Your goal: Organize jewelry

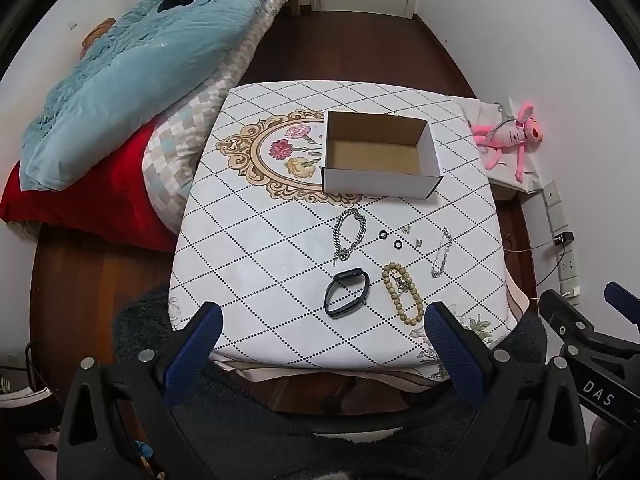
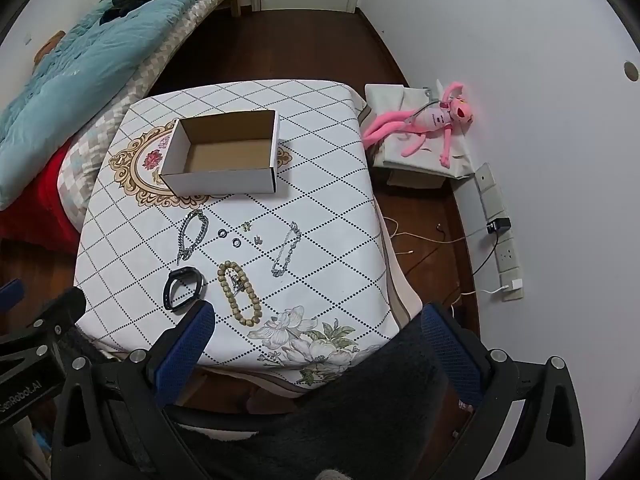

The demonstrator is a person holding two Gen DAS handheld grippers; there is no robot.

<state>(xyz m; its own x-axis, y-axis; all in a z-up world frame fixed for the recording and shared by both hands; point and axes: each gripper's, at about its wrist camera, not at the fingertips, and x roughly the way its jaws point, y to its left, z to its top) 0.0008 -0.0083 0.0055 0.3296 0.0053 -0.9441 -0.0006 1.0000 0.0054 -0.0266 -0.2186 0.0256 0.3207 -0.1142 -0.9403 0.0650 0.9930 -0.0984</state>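
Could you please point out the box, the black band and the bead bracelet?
Box (image 1: 379, 180): left wrist view, white front wall.
Black band (image 1: 330, 295): left wrist view, left side of its strap.
Bead bracelet (image 2: 225, 289): right wrist view, beads on its left side.

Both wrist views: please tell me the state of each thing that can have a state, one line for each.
Cardboard box: open, nothing inside.
Chunky silver chain: lying loose on the tablecloth.
Thin silver bracelet: lying stretched out.
Bead bracelet: flat, a small metal piece inside its loop.
Black band: closed loop, on its side.
Left gripper: open, holding nothing.
Right gripper: open, holding nothing.
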